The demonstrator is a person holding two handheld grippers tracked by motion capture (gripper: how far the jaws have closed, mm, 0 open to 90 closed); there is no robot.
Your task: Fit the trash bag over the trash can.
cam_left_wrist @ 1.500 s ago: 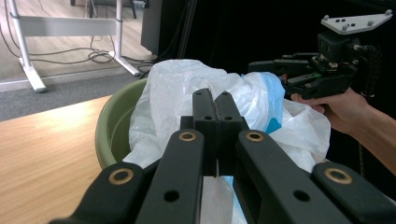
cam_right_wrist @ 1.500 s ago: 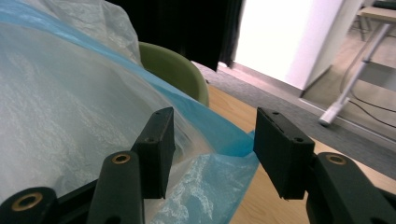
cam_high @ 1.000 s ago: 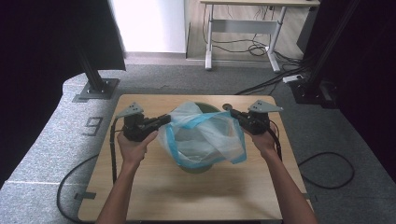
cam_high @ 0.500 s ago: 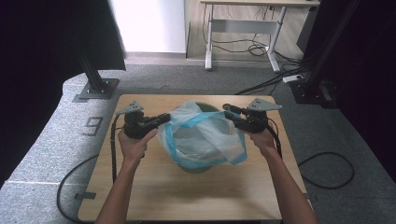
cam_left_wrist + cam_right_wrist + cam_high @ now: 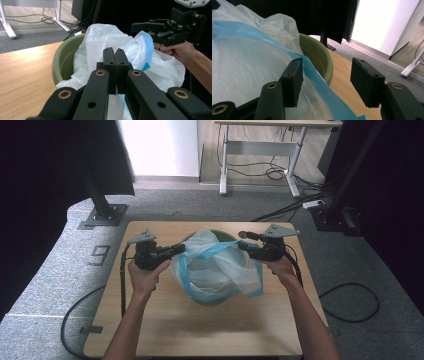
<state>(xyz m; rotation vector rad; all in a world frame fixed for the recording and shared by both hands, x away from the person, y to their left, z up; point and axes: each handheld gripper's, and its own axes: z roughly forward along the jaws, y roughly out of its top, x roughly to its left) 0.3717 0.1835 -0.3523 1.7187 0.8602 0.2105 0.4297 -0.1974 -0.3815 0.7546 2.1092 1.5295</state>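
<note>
Two grippers flank a white bag (image 5: 215, 267) with a blue band that lines a green basin (image 5: 212, 296) standing near the middle of the table (image 5: 165, 330), a little toward its far edge.

Left gripper (image 5: 176, 251): held at the basin's left rim, jaws pressed together on a fold of the bag. In the left gripper view the film runs down between the closed jaws, and the basin's rim (image 5: 58, 62) curves just beyond them, with the bag (image 5: 110, 40) heaped above it.

Right gripper (image 5: 246, 241): held at the basin's far right rim, beside the bag's edge. Its jaws have just been opening and now stand apart. In the right gripper view the bag (image 5: 244, 65) and its blue band lie against the left jaw, and the film reaches a little way into the gap without being pinched; the right jaw stands clear over the table (image 5: 343, 82). The basin's rim (image 5: 319, 60) shows just past the bag.

One mark, a figure that reads as "9" (image 5: 100, 255), lies on the grey floor covering beside the table's left edge. No brand or label can be read on the bag, the basin or the grippers.
</note>
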